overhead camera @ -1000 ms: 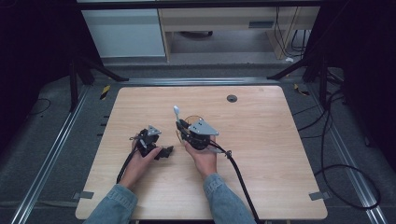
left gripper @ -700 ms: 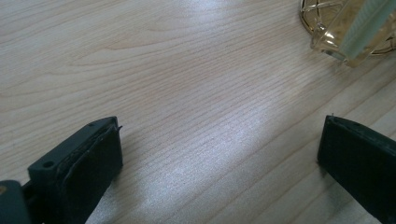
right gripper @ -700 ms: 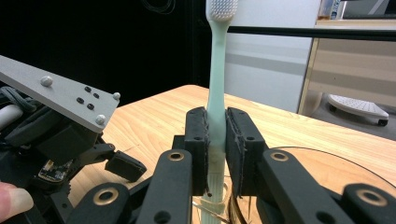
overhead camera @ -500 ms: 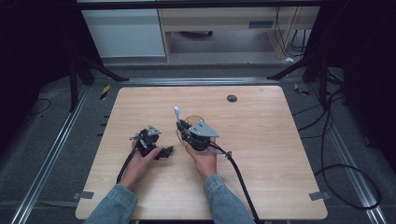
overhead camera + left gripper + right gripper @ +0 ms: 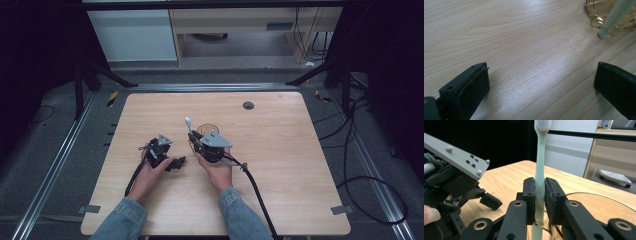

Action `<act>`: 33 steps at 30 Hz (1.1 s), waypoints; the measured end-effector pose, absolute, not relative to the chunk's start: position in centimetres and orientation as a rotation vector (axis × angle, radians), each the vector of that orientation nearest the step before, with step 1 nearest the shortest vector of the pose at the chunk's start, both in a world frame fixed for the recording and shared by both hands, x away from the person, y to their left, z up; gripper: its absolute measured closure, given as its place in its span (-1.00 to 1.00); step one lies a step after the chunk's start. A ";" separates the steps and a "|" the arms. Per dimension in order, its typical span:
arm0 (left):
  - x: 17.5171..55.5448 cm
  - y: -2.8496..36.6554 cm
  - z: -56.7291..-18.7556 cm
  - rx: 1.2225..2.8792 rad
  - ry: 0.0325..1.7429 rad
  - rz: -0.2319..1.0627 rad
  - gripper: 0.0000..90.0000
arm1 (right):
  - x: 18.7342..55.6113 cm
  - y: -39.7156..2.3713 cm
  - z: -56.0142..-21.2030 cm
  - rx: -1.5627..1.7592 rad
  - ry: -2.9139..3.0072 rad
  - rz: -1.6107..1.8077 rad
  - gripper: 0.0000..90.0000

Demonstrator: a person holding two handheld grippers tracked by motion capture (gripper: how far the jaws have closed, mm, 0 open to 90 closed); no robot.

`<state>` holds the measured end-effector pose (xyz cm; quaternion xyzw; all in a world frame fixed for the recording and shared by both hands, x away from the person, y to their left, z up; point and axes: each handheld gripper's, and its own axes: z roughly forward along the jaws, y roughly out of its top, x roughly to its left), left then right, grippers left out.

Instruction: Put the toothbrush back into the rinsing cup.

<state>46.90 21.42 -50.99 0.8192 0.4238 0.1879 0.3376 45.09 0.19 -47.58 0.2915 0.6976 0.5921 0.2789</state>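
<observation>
Tongs open over tabletop; toothbrush in amber cup top-rt.

Mint-green toothbrush, amber glass

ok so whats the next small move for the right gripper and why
Probably lift the toothbrush straight up. The right gripper is shut on its handle, its lower end is in the clear cup, and the left gripper sits open, apart from the cup.

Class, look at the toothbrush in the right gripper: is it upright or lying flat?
Upright. The toothbrush stands bristles-up between the right gripper's shut jaws, its lower end in the clear cup.
</observation>
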 end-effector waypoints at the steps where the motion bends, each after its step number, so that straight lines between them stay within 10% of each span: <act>1: 46.9 21.4 -51.0 2.135 1.104 0.490 -1.00 | 45.1 0.2 -47.6 0.778 1.877 1.587 0.75; 33: 46.9 21.5 -51.0 2.141 1.101 0.490 -1.00 | 44.9 0.5 -46.6 0.747 1.923 1.548 0.45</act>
